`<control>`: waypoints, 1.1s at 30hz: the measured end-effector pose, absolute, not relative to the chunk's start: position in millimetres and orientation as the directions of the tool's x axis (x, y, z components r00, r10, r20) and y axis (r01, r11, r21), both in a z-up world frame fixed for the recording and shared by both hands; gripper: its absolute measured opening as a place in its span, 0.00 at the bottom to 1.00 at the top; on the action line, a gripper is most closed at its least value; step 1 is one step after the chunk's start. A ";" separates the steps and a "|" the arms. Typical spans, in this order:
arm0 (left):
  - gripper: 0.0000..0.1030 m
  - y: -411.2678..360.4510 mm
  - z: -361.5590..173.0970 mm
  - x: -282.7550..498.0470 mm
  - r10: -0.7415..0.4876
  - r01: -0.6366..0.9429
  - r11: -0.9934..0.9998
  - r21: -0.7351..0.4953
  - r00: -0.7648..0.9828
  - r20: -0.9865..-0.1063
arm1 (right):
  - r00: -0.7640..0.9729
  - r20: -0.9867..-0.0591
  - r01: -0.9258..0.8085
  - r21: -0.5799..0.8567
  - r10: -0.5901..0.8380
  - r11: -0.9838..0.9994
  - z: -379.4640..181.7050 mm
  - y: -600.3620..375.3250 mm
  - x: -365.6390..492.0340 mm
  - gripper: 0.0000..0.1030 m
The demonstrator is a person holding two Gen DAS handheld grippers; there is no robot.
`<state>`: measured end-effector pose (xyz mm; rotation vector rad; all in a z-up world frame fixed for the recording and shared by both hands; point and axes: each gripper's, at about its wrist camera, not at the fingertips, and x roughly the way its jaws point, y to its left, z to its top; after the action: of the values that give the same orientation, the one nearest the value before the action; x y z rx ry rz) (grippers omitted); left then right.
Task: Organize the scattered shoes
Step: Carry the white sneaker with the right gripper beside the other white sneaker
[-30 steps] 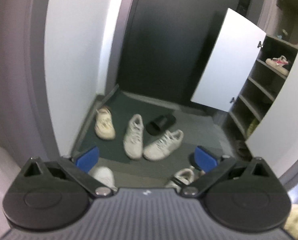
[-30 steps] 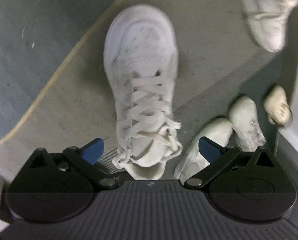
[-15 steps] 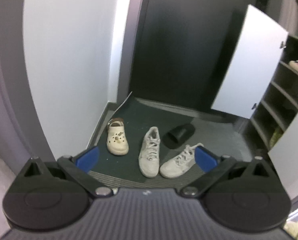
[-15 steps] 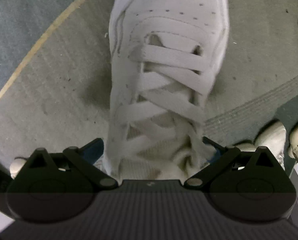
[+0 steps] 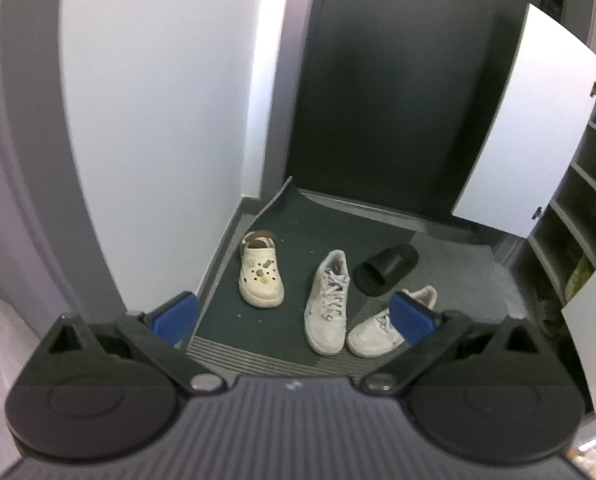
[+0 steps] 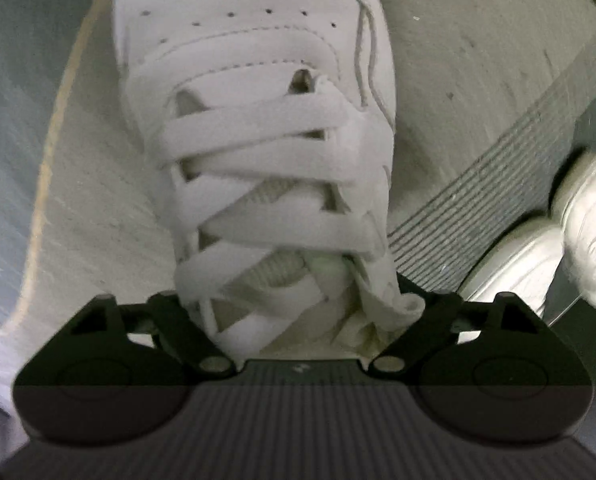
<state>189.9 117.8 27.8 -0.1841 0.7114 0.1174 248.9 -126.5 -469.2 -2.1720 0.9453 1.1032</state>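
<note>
In the left wrist view my left gripper point(image 5: 294, 314) is open and empty, held high above the entry floor. Below it lie a cream clog point(image 5: 260, 276), two white sneakers point(image 5: 328, 304) point(image 5: 382, 328) and a black slide sandal point(image 5: 386, 270). In the right wrist view a white laced sneaker point(image 6: 258, 120) fills the frame. My right gripper point(image 6: 298, 304) straddles its collar, one arm on each side. The blue pads are hidden behind the shoe, so I cannot tell whether it is clamped.
A dark mat point(image 5: 310, 232) covers the entry floor before a dark door point(image 5: 398, 80). A shoe cabinet with an open white door point(image 5: 526, 128) and shelves point(image 5: 578, 208) stands at the right. Two more white sneakers point(image 6: 546, 248) lie right of the right gripper.
The right gripper has moved down onto the white sneaker, whose collar now sits between its arms. The left gripper has risen and pulled back; the shoes look smaller and farther away.
</note>
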 end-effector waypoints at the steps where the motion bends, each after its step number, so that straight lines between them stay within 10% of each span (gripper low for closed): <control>1: 1.00 121.5 29.4 185.9 0.054 -0.182 0.975 -0.130 0.755 -0.654 | 0.406 -0.842 -0.795 -0.132 -0.356 -0.592 -465.4 -123.7 248.4 0.84; 9: 1.00 132.0 41.5 165.0 0.088 -0.202 0.973 -0.116 0.781 -0.619 | 0.298 -0.905 -0.897 -0.157 -0.304 -0.413 -420.9 -108.9 238.9 0.83; 16: 1.00 136.3 56.8 149.8 0.056 -0.188 0.968 -0.169 0.811 -0.582 | 0.123 -0.977 -0.981 -0.145 -0.172 0.125 -382.2 -73.1 252.7 0.83; 23: 1.00 138.5 63.5 139.3 0.039 -0.182 0.963 -0.200 0.826 -0.563 | 0.028 -0.999 -0.680 -0.053 -0.047 0.731 -391.3 -53.3 266.4 0.84; 33: 1.00 155.0 65.1 118.6 0.024 -0.180 0.958 -0.224 0.827 -0.562 | -0.040 -0.999 -0.477 0.021 0.002 0.878 -412.2 -49.1 247.6 0.87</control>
<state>118.6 155.0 65.1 -0.2749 0.5895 0.1099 247.6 -49.1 -412.2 -0.3833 1.5736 0.4018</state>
